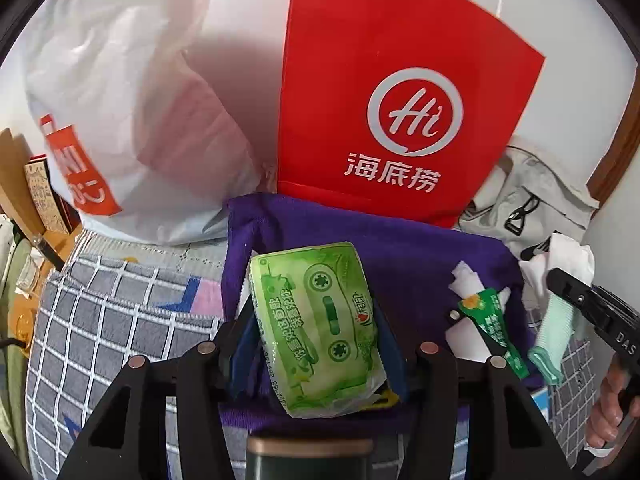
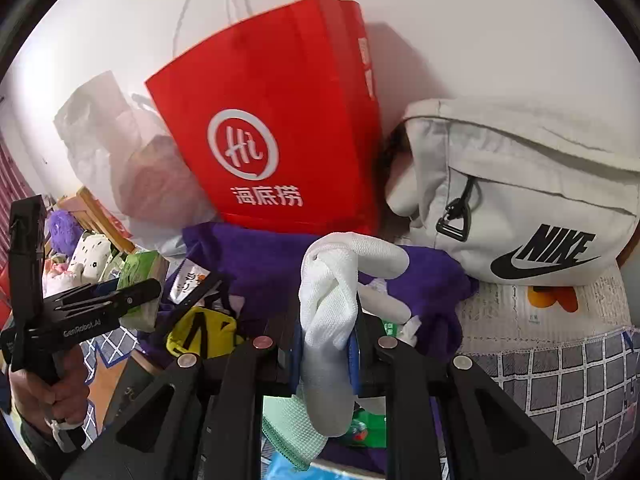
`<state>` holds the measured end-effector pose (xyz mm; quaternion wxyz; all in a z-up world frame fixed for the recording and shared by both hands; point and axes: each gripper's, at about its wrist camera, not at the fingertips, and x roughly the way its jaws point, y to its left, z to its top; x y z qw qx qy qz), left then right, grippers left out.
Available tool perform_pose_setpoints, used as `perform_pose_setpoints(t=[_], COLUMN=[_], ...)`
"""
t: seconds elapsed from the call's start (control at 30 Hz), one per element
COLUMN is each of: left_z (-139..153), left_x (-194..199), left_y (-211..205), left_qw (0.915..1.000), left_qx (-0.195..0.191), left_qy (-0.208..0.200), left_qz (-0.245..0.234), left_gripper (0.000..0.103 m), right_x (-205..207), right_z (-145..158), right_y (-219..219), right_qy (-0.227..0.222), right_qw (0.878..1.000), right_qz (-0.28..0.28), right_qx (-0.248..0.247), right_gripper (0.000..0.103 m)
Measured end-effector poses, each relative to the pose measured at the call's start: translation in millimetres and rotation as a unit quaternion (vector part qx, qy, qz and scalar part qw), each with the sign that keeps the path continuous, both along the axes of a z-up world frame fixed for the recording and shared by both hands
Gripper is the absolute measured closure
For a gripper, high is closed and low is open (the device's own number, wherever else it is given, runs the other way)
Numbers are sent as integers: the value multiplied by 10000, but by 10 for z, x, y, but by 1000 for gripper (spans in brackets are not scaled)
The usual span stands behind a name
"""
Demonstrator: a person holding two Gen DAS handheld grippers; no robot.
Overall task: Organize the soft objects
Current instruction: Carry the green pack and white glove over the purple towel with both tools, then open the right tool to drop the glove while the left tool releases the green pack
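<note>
My left gripper point(image 1: 316, 320) is shut on a green tissue pack point(image 1: 320, 324) and holds it above a purple cloth point(image 1: 400, 248). The pack also shows at the left of the right wrist view point(image 2: 140, 276). My right gripper point(image 2: 326, 340) is shut on a white glove point(image 2: 332, 300) with a mint-green cuff point(image 2: 288, 428), held above the same purple cloth point(image 2: 260, 264). In the left wrist view the right gripper point(image 1: 592, 308) shows at the right edge with the glove point(image 1: 560, 268). A small green sachet point(image 1: 492, 324) and a white wrapper lie on the cloth.
A red paper bag point(image 1: 400, 100) stands against the wall behind the cloth. A white plastic bag point(image 1: 120, 100) sits to its left, a grey Nike bag point(image 2: 520, 200) to its right. A grey checked bedspread point(image 1: 100, 312) lies below. A yellow pouch point(image 2: 200, 332) lies on the cloth.
</note>
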<state>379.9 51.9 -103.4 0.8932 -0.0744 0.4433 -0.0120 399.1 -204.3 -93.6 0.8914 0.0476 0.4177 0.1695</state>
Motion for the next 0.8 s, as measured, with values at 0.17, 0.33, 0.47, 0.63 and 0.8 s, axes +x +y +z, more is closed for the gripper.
perform_pose_setpoints(t=[0.17, 0.33, 0.47, 0.63, 0.8], left_z=[-178, -291, -337, -406, -461], left_x=[141, 241, 270, 299, 318], left_y=[-42, -79, -103, -129, -171], left_qw=[9999, 9996, 9995, 9991, 9988], left_qx=[-94, -145, -60, -51, -9], left_qy=[132, 233, 290, 387, 446], left_qz=[-36, -81, -142, -190, -219], left_gripper=[50, 50, 50, 50, 50], right_x=[84, 169, 227, 264, 296], right_z=[-133, -306, -420, -522, -596], right_y=[-8, 62, 84, 120, 158], right_qy=[98, 289, 427, 565, 640], right_qw=[9999, 9994, 9989, 9982, 9977], right_qz=[74, 163, 168, 201, 224], right_qx=[-10, -65, -25, 9, 1], right_gripper=[84, 84, 84, 84, 83])
